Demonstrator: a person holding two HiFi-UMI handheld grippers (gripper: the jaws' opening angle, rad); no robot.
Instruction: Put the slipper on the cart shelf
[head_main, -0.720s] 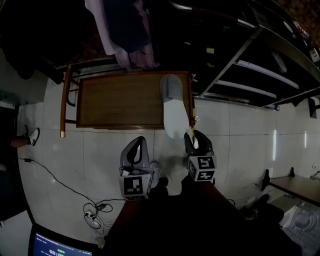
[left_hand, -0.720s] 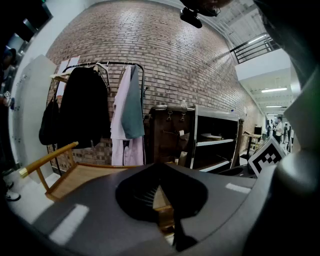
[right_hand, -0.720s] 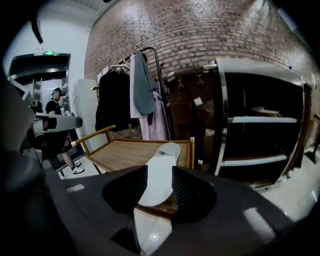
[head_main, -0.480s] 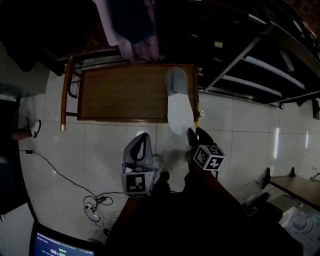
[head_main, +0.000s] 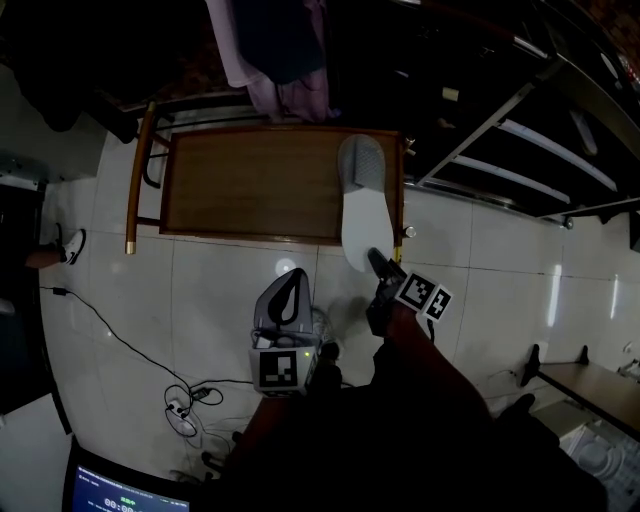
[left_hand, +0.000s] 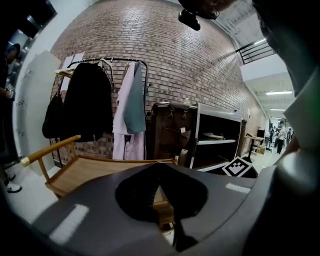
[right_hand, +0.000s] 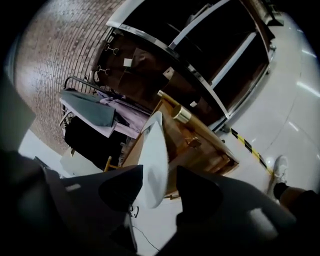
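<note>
Right gripper (head_main: 376, 265) now rolled sideways versus earlier, fingers apart around the slipper (head_main: 362, 205) heel, toe beyond them on cart shelf (head_main: 250, 185); left gripper (head_main: 291, 280) fingers together, empty.

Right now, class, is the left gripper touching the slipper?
Apart. The head view shows floor between the left gripper and the slipper. The left gripper view shows shut jaws holding nothing.
</note>
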